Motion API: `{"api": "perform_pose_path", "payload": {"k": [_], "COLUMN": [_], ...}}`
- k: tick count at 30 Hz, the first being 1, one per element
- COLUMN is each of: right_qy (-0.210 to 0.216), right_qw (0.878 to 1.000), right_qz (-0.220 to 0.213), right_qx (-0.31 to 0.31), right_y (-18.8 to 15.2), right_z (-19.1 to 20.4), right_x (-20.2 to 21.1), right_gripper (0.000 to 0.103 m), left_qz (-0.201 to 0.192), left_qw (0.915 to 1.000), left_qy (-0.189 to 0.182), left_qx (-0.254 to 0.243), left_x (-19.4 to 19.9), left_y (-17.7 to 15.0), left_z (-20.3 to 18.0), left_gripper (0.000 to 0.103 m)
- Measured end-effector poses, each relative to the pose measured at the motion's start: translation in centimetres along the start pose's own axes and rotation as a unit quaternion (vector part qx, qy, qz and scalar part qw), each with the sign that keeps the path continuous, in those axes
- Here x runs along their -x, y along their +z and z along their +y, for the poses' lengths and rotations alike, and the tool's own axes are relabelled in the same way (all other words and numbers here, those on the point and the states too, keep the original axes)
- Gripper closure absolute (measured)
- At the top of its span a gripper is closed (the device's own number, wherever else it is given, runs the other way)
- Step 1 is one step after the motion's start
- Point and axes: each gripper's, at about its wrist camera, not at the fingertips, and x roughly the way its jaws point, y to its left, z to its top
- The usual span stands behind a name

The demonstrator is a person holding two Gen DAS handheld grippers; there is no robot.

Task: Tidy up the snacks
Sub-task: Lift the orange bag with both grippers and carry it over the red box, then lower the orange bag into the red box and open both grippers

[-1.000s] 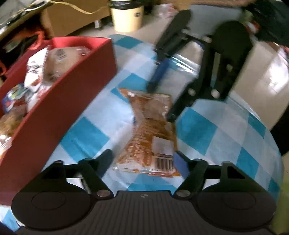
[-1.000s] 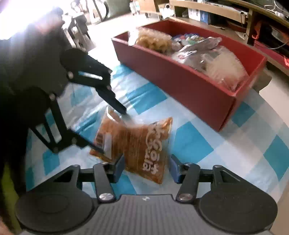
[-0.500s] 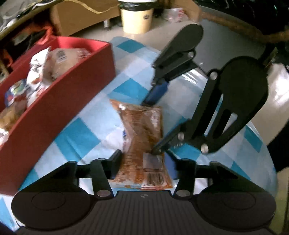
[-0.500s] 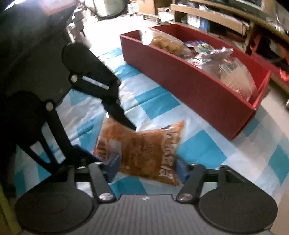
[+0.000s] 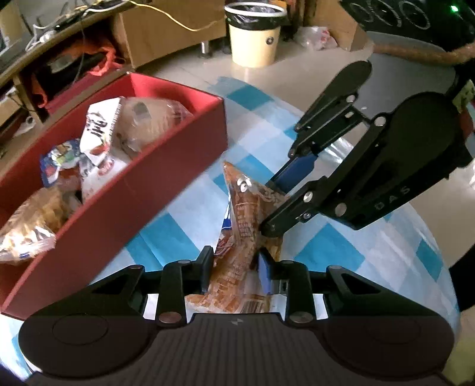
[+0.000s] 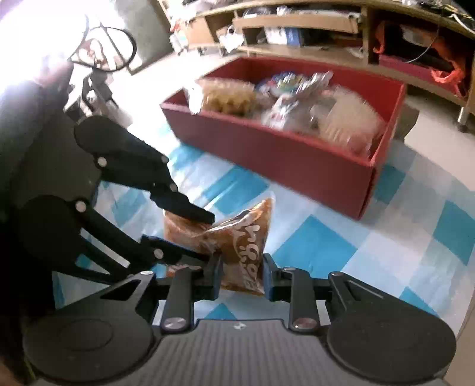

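Observation:
An orange snack bag (image 5: pixel 243 237) hangs above the blue-checked tablecloth (image 5: pixel 356 252), held from two ends. My left gripper (image 5: pixel 236 268) is shut on its barcode end. My right gripper (image 6: pixel 240 274) is shut on its other end (image 6: pixel 246 252). Each gripper shows in the other's view: the right one (image 5: pixel 276 205) from the left wrist, the left one (image 6: pixel 204 237) from the right wrist. A red box (image 5: pixel 166 184) holding several snack packs stands left of the bag; it also shows in the right wrist view (image 6: pixel 297 166), beyond the bag.
A cream waste bin (image 5: pixel 253 38) stands on the floor past the table. Low wooden shelves (image 6: pixel 326 26) with clutter run behind the red box. The round table's edge (image 5: pixel 445 258) curves close on the right.
Both grippers have closed on the bag's ends and lifted it off the cloth. The bag has crumpled and tilted up on edge, and both grippers have risen.

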Motion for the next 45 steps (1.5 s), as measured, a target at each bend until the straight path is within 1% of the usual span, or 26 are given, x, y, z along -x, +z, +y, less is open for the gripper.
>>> {"api": "perform_pose_path", "payload": {"k": [10, 17, 19, 21, 24, 25, 27, 32, 34, 35, 36, 38, 39, 42, 45], "right_qy": [-0.013, -0.015, -0.009, -0.01, -0.003, -0.001, -0.011, -0.018, -0.014, -0.005, -0.004, 0.003, 0.005, 0.008, 0.009], "right_qw": [0.998, 0.996, 0.995, 0.993, 0.991, 0.99, 0.988, 0.983, 0.982, 0.982, 0.981, 0.982, 0.983, 0.985, 0.986], "right_qz": [-0.055, -0.09, -0.103, -0.113, -0.132, -0.139, -0.151, -0.175, -0.185, -0.185, -0.189, -0.185, -0.181, -0.171, -0.166], "right_qx": [0.006, 0.013, 0.011, 0.019, 0.029, 0.033, 0.043, 0.047, 0.045, 0.043, 0.04, 0.027, 0.022, 0.016, 0.014], "right_y": [2.4, 4.2, 4.9, 5.6, 6.9, 7.4, 8.5, 11.2, 12.2, 12.7, 13.1, 13.9, 14.1, 14.0, 13.7], "right_z": [0.5, 1.1, 1.1, 1.3, 1.6, 1.8, 1.9, 1.1, 0.9, 0.8, 0.6, 0.0, -0.2, -0.5, -0.9], "right_x": [3.0, 4.6, 4.9, 5.2, 5.6, 5.6, 5.5, 5.3, 5.3, 5.1, 4.8, 4.0, 3.6, 2.0, 1.0], "right_gripper": [0.077, 0.077, 0.077, 0.077, 0.078, 0.079, 0.079, 0.079, 0.079, 0.079, 0.079, 0.079, 0.079, 0.079, 0.079], "left_qz": [-0.038, -0.06, -0.064, -0.073, -0.088, -0.09, -0.097, -0.115, -0.124, -0.124, -0.122, -0.112, -0.106, -0.096, -0.094], "left_qw": [0.9986, 0.9962, 0.9954, 0.994, 0.992, 0.9918, 0.99, 0.9853, 0.9816, 0.9794, 0.9791, 0.982, 0.9826, 0.9819, 0.9797], "left_qy": [0.036, 0.063, 0.071, 0.081, 0.091, 0.091, 0.103, 0.126, 0.145, 0.159, 0.161, 0.143, 0.142, 0.156, 0.174], "left_qx": [0.001, 0.0, 0.003, 0.003, 0.001, 0.0, 0.0, 0.01, 0.014, 0.014, 0.019, 0.049, 0.056, 0.048, 0.034], "left_x": [2.0, 3.5, 3.8, 4.1, 4.9, 5.0, 5.2, 5.8, 6.2, 6.2, 6.2, 5.8, 5.3, 4.2, 3.2], "left_y": [1.9, 3.2, 3.7, 4.2, 5.2, 5.6, 6.2, 7.4, 7.9, 8.2, 8.5, 8.8, 8.7, 8.1, 7.5], "left_z": [0.8, 1.5, 2.0, 2.5, 3.1, 3.3, 3.7, 5.4, 6.2, 6.5, 7.2, 8.5, 8.9, 9.0, 8.8], "left_gripper": [0.065, 0.066, 0.067, 0.068, 0.075, 0.075, 0.075, 0.075, 0.075, 0.075, 0.075, 0.075, 0.075, 0.075, 0.075]}}
